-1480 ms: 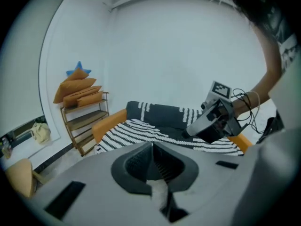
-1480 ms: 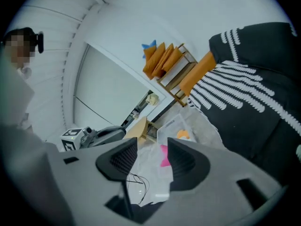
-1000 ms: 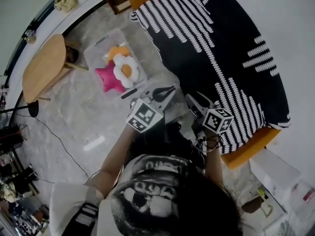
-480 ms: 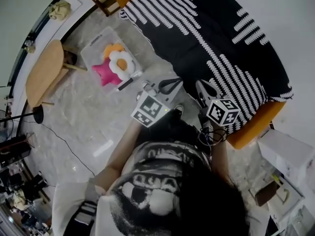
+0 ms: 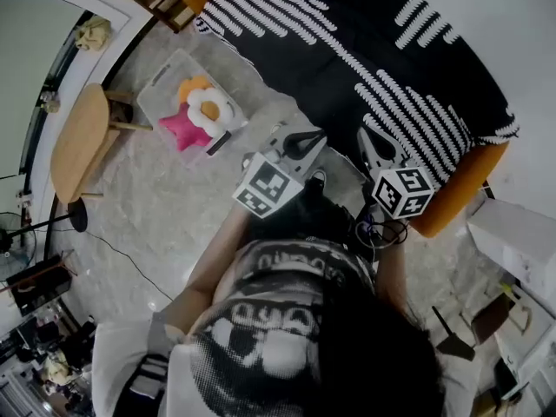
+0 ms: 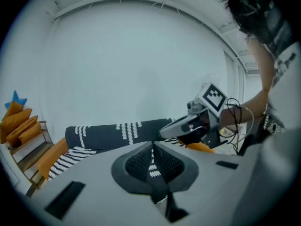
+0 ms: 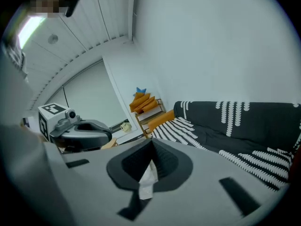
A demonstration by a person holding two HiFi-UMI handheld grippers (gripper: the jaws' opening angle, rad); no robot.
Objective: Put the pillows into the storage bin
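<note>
Left gripper [image 5: 314, 136]: its own view shows the two dark pads brought together at the tips with nothing between them. Only the sofa's stripes show through the thin slit lower down.
Right gripper [image 5: 363, 135]: jaws fully closed. In its own view a small white scrap [image 7: 148, 177] sits in the slit between the pads; what it is cannot be told.
Position of grippers: side by side in front of the person, both pointing toward the sofa and clear of the bin.
Marker cubes: the left cube [image 5: 263, 188] and the right cube [image 5: 402, 191] carry black-and-white square codes, with no letters or numbers.
Storage bin [image 5: 161, 81]: a clear plastic tub on the pale marbled floor [image 5: 148, 224], between the sofa and a round wooden side table [image 5: 76, 142].
Pillows: all three lie inside the bin. A white flower pillow [image 5: 211, 109] with an orange centre lies on top, a pink star pillow [image 5: 183, 133] against it on the near side, and an orange pillow [image 5: 193, 85] behind.
Sofa: an orange frame [image 5: 460, 200] under a black cover [image 5: 347, 68] with rows of white stripes.
Writing: the person's dark shirt [image 5: 278, 294] bears a pale print, too warped to read.
</note>
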